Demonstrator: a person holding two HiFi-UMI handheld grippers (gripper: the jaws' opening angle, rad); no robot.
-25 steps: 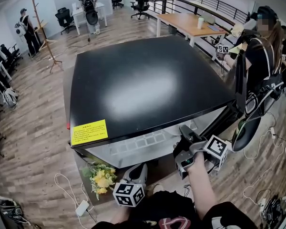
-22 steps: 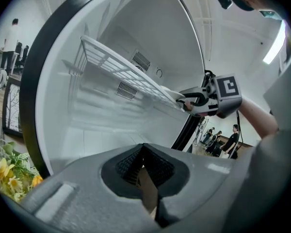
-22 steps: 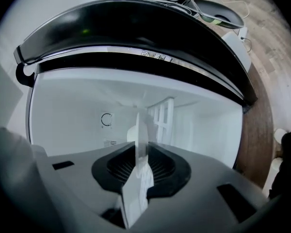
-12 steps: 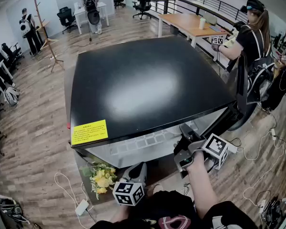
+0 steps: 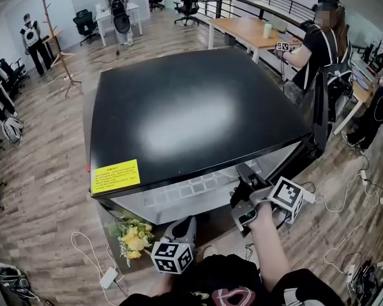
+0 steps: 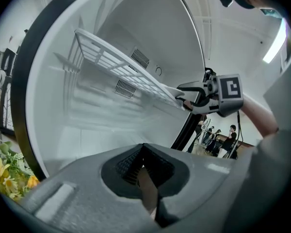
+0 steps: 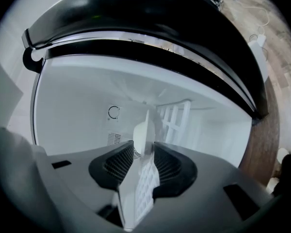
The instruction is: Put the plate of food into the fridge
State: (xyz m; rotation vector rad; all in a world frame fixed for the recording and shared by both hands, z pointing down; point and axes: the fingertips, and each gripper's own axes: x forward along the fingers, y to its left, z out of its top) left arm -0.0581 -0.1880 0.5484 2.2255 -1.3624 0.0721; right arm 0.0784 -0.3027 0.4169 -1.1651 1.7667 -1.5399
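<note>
The black fridge (image 5: 198, 113) stands in front of me with its white inside (image 6: 87, 115) exposed. A white wire shelf (image 5: 185, 193) (image 6: 121, 67) sticks out under the fridge's top edge. My right gripper (image 5: 239, 187) (image 6: 184, 101) has the shelf's front edge (image 7: 144, 140) between its jaws (image 7: 145, 159); the jaws are opening while the pads still touch it. My left gripper (image 5: 186, 222) hangs low before the fridge, its jaws (image 6: 145, 171) shut with nothing seen in them. No plate of food shows in any view.
Yellow flowers (image 5: 135, 238) (image 6: 9, 171) lie on the floor at the fridge's lower left. A power strip (image 5: 108, 277) and cables lie nearby. A person (image 5: 319, 50) stands at a desk (image 5: 255, 30) to the right. More people and chairs stand farther back.
The person at the right has stepped away toward the desk. Both grippers stay almost where they were, the right one at the shelf edge.
</note>
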